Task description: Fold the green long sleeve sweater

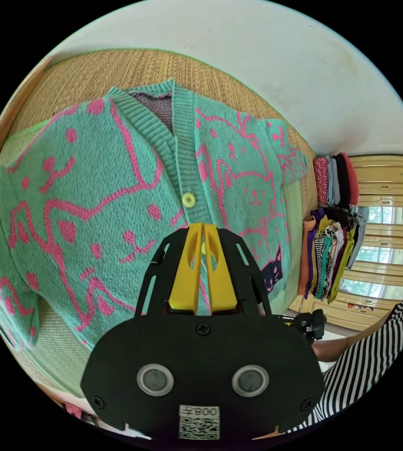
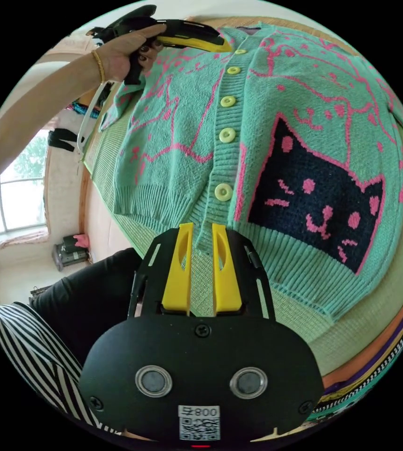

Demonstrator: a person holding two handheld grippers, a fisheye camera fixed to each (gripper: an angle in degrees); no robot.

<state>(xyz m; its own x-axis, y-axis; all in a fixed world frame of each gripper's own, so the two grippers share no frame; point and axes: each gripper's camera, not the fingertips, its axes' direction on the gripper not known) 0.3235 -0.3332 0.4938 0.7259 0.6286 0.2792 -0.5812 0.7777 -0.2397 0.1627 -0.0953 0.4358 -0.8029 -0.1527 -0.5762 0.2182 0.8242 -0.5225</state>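
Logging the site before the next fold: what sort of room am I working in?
Probably a bedroom at home: the sweater lies on a woven mat, folded clothes are stacked beside a wooden cabinet, and a window lets in daylight.

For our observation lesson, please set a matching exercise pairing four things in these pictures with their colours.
Things:
1. Round buttons on the knitted cardigan front
2. Large cat face knitted near the cardigan hem
3. Outlined cat drawings across the cardigan chest
4. Plastic jaws of the right gripper

Colours:
A. pink
B. dark navy
C. bright yellow
D. pale yellow-green

Pairs: 1-D, 2-B, 3-A, 4-C
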